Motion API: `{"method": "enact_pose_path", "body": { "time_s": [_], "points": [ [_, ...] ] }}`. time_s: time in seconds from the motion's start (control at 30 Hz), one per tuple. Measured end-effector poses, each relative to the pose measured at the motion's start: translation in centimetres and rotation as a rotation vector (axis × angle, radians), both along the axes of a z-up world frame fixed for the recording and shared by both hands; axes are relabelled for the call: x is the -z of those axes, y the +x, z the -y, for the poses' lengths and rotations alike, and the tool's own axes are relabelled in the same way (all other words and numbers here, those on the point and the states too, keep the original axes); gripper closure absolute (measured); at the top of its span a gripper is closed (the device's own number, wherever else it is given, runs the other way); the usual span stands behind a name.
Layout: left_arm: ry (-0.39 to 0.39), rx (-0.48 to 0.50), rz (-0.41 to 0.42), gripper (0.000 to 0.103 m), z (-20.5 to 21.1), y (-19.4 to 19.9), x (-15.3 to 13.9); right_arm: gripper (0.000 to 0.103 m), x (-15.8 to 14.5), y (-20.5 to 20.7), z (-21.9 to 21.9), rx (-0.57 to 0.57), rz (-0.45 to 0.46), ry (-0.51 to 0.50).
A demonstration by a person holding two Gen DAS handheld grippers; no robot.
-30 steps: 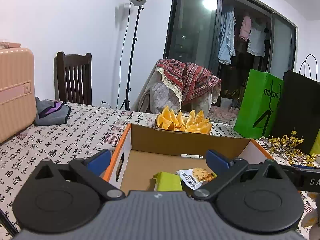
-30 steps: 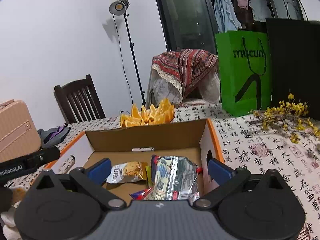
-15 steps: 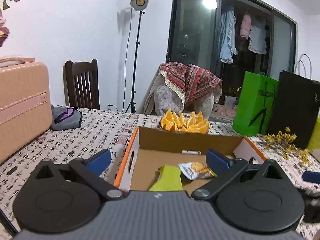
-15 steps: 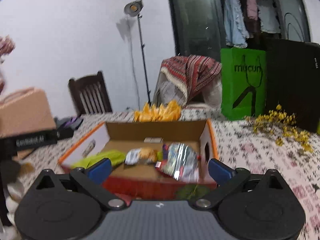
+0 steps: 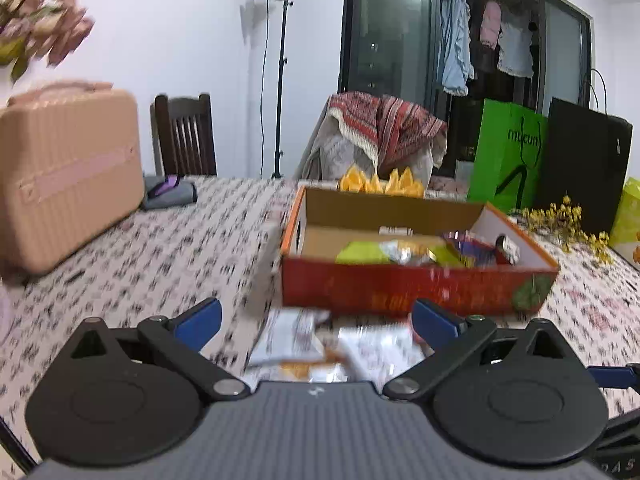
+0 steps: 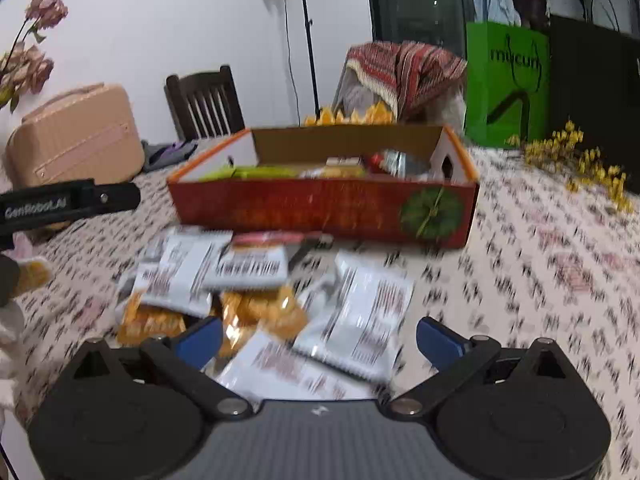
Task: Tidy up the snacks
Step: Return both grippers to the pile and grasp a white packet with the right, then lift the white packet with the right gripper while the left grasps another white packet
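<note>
The loose snack packets [image 6: 256,292] lie just in front of the red box [image 6: 320,208], right under the right gripper [image 6: 318,338], spread wide and empty; the left gripper [image 5: 316,320] is spread too.

**Packets and box blocking the front, cloth open at the sides**

Packets [image 6: 256,280] are piling up just before the box [image 6: 320,208], crowding the path ahead. Bare tablecloth [image 6: 540,280] is lying open to the right. Suitcase [image 5: 68,168] is walling the far left; bags [image 6: 506,80] and yellow sprigs [image 6: 580,164] are closing the far right.
</note>
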State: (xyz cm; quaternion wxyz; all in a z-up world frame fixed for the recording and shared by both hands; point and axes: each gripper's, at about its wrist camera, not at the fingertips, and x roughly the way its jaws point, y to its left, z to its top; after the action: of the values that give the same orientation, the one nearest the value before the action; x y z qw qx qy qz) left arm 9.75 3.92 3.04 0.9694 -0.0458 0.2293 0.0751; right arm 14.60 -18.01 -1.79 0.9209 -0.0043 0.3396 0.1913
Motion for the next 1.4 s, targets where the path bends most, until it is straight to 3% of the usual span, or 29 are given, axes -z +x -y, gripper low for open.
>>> {"method": "enact_pose_path", "body": {
  "time_s": [0.23,0.43,0.63,0.87,1.17,1.4],
  "points": [
    [-0.033,0.005,-0.068,0.000,-1.4,-3.0,3.2,0.005,1.8,-1.2,-1.0,-0.016,-0.053,0.003],
    [-0.052,0.000,-0.085,0.000,-2.5,-4.6,3.9,0.010,2.5,-1.4,-1.2,0.000,-0.050,0.021],
    [-0.068,-0.007,-0.104,0.000,-2.9,-4.6,4.3,0.041,2.4,-2.2,-1.6,-0.022,-0.009,0.008],
    [-0.062,-0.007,-0.102,0.000,-2.7,-4.5,4.0,0.055,1.6,-3.1,-0.6,-0.027,0.035,0.043],
    [-0.016,0.012,-0.093,0.000,-1.1,-2.3,2.6,0.057,-0.5,-3.8,1.9,-0.013,0.119,0.120],
    [0.065,0.009,-0.121,0.000,2.2,1.5,2.7,0.062,-1.0,-2.8,4.4,0.046,0.156,0.141]
  ]
}}
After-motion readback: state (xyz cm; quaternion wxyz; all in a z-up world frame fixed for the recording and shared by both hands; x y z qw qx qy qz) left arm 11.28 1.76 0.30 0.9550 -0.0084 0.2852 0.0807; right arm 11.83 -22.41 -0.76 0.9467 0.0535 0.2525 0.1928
